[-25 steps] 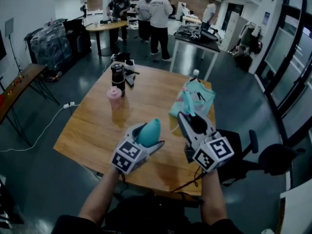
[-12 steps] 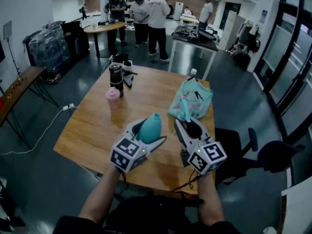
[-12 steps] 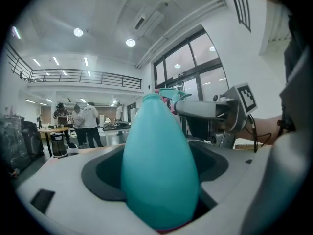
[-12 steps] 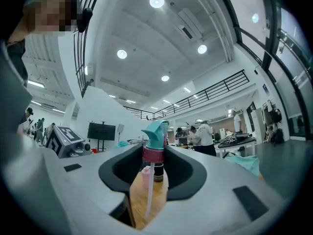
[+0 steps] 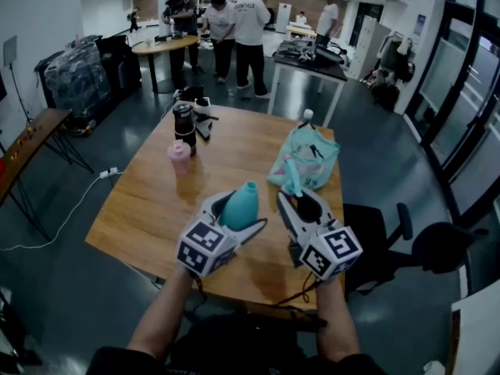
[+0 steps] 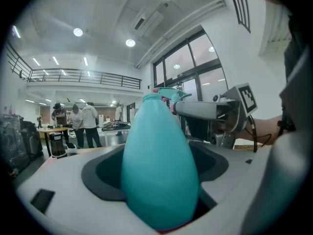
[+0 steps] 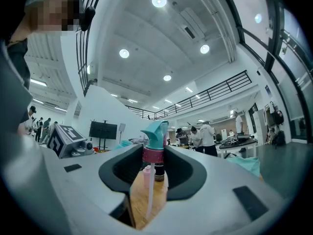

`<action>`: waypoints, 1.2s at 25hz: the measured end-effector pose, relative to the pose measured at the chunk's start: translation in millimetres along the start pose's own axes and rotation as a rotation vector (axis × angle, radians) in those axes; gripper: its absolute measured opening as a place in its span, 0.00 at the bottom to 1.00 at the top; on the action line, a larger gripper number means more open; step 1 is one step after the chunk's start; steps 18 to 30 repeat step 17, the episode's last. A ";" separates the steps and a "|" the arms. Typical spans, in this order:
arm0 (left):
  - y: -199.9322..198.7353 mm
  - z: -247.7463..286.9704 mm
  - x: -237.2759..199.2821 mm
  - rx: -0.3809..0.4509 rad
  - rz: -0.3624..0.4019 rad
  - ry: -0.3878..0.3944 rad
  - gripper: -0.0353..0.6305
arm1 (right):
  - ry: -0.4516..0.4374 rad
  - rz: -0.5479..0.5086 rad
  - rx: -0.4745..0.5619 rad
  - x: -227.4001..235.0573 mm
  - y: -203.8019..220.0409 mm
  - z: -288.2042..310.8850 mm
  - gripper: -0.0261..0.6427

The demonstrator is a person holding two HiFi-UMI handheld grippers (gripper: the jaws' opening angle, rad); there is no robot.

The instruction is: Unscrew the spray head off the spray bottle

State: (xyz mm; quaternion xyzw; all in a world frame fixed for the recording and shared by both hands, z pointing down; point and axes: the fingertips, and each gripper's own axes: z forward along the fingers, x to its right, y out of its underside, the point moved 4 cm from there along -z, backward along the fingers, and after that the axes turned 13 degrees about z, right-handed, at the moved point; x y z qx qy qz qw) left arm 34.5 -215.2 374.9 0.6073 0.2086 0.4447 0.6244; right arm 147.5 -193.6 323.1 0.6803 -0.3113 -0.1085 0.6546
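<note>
Wide wooden table (image 5: 148,201) fills the head view, with a teal bag (image 5: 308,158) up at its 1 o'clock. Over the 6 o'clock edge, both tools are in the air. The left gripper (image 5: 237,213) is clamped around the teal bottle (image 6: 159,155), which points away from the person. At the bottle's 3 o'clock, the right gripper (image 5: 303,204) pinches the spray head (image 7: 155,131) by its pink collar, with the thin tube (image 7: 148,195) hanging bare below. The head looks clear of the bottle, though the neck itself is hard to make out. At the table's 11 o'clock stand a dark flask (image 5: 184,125) and a pink cup (image 5: 180,155).
</note>
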 end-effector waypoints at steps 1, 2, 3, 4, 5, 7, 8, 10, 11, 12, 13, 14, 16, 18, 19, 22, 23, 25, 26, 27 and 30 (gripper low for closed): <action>0.1 0.2 0.7 0.000 0.000 0.001 0.67 | -0.002 0.000 0.001 -0.2 0.0 -0.3 0.25; 0.3 0.3 1.2 0.001 0.001 0.002 0.67 | -0.004 -0.001 0.002 -0.5 0.1 -0.4 0.25; 0.7 0.5 1.6 0.002 0.001 0.003 0.67 | -0.004 -0.003 0.003 -0.6 0.2 -0.4 0.25; 1.2 0.6 1.6 0.002 0.002 0.004 0.67 | -0.004 -0.004 0.003 -0.7 0.5 -0.1 0.25; 1.7 0.6 1.4 0.002 0.003 0.004 0.67 | -0.004 -0.006 0.003 -0.9 0.7 0.4 0.25; 2.6 0.3 1.0 0.001 0.004 0.006 0.67 | -0.004 -0.009 0.001 -1.6 1.2 1.5 0.25; 2.8 0.1 0.7 0.001 0.006 0.007 0.67 | -0.004 -0.011 0.000 -2.0 1.4 2.0 0.25; 2.5 -0.2 0.2 0.002 0.007 0.008 0.67 | -0.003 -0.014 -0.001 -2.4 1.3 2.5 0.25; 2.2 -0.4 0.1 0.003 0.007 0.009 0.67 | -0.002 -0.014 -0.001 -2.6 1.1 2.7 0.25; 2.1 -0.7 0.0 0.004 0.006 0.010 0.67 | -0.001 -0.015 -0.001 -2.9 0.9 3.0 0.25; 2.3 -1.2 -0.3 0.004 0.006 0.011 0.67 | -0.001 -0.015 0.000 -3.2 1.0 3.4 0.25; 2.9 -1.6 -0.6 0.003 0.006 0.011 0.67 | 0.000 -0.014 0.000 -3.6 1.4 3.7 0.25; 4.2 -2.4 -0.8 0.002 0.005 0.012 0.67 | 0.001 -0.014 -0.001 -4.2 2.2 4.2 0.25; 4.9 -2.8 -0.9 0.002 0.004 0.012 0.67 | 0.002 -0.014 -0.001 -4.5 2.6 4.4 0.25; 4.9 -2.8 -0.9 0.002 0.004 0.012 0.67 | 0.002 -0.014 -0.001 -4.5 2.6 4.4 0.25; 4.9 -2.8 -0.9 0.002 0.004 0.012 0.67 | 0.002 -0.014 -0.001 -4.5 2.6 4.4 0.25; 4.9 -2.8 -0.9 0.002 0.004 0.012 0.67 | 0.002 -0.014 -0.001 -4.5 2.6 4.4 0.25; 4.9 -2.8 -0.9 0.002 0.004 0.012 0.67 | 0.002 -0.014 -0.001 -4.5 2.6 4.4 0.25; 4.9 -2.8 -0.9 0.002 0.004 0.012 0.67 | 0.002 -0.014 -0.001 -4.5 2.6 4.4 0.25; 4.9 -2.8 -0.9 0.002 0.004 0.012 0.67 | 0.002 -0.014 -0.001 -4.5 2.6 4.4 0.25; 4.9 -2.8 -0.9 0.002 0.004 0.012 0.67 | 0.002 -0.014 -0.001 -4.5 2.6 4.4 0.25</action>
